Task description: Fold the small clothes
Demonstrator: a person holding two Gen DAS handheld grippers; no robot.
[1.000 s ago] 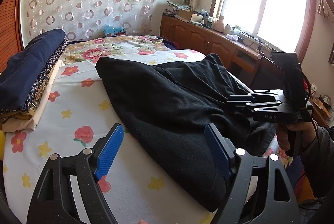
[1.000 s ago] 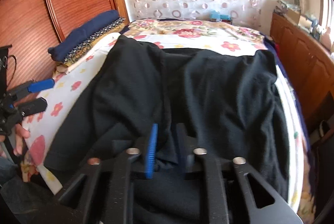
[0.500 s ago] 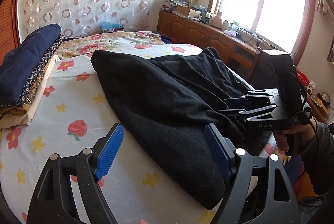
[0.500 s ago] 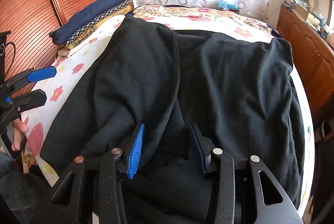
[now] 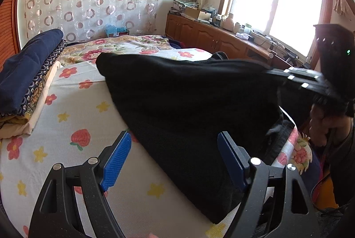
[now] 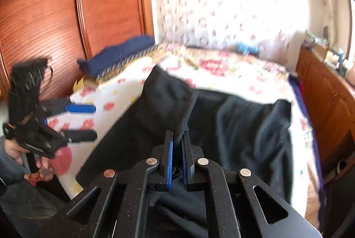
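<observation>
Black knit fabric garment (image 5: 188,109) lies spread across the floral-print bed sheet (image 5: 73,118), long axis running from the near bed edge up toward the stacked navy folded bedding (image 5: 28,67) and the patterned quilt beyond it. Its near edge hangs close to both tools.

Right tool (image 6: 176,149): clenched on a pinched ridge of the black garment. In the right wrist view the blue pads sit almost together with a fold of cloth coming up between them, and a taut crease runs from the pinch away toward the far corner of the garment. In the left wrist view that same tool sits on the window side of the garment, with the cloth tented up to it. Frame is motion-blurred, so the exact bite depth is unclear.

Left tool (image 5: 173,160): released, jaws wide apart, nothing between the pads. It hovers over the near edge, one blue finger (image 5: 115,158) over bare sheet, the other over the black cloth. The garment's near corner on the bedding side lies just ahead of and below it.

Key relation: the free edge is on the left tool's side, nearer to it than to the right. My read: the left needs to drop onto that corner and pinch before any fold is carried toward the bedding stack. Risk: single-point lift bunches the knit.
</observation>
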